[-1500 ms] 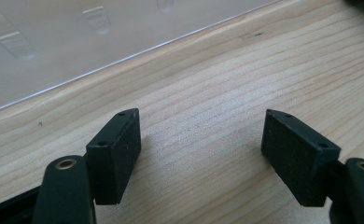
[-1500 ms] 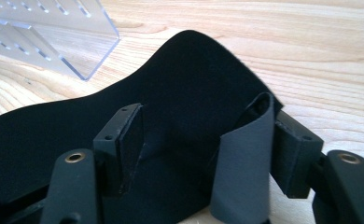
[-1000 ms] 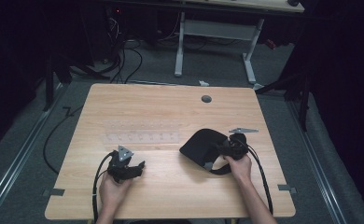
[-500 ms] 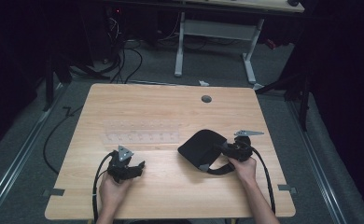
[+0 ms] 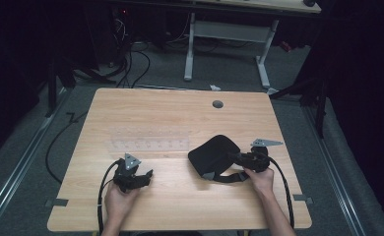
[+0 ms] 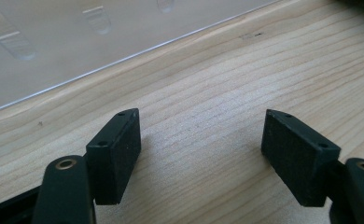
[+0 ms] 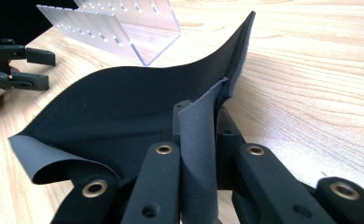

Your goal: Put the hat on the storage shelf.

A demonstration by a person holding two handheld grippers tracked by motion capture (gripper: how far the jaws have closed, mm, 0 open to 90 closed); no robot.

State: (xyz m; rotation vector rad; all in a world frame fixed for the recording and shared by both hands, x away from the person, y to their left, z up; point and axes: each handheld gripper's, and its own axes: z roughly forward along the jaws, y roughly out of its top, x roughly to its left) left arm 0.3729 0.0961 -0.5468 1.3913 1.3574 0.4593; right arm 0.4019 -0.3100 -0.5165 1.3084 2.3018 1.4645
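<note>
My right gripper (image 5: 233, 167) has just been closing and now pinches a folded edge of the thin black flexible mat (image 5: 212, 155) between its pads; the rest of the sheet spreads away ahead of the jaws on the light wooden table (image 5: 180, 113), one corner curled up on the side toward my other tool. My left gripper (image 6: 201, 140) rests low over bare wood, jaws wide apart with nothing between them, and the clear acrylic slotted rack (image 6: 68, 37) lies just ahead of it.
</note>
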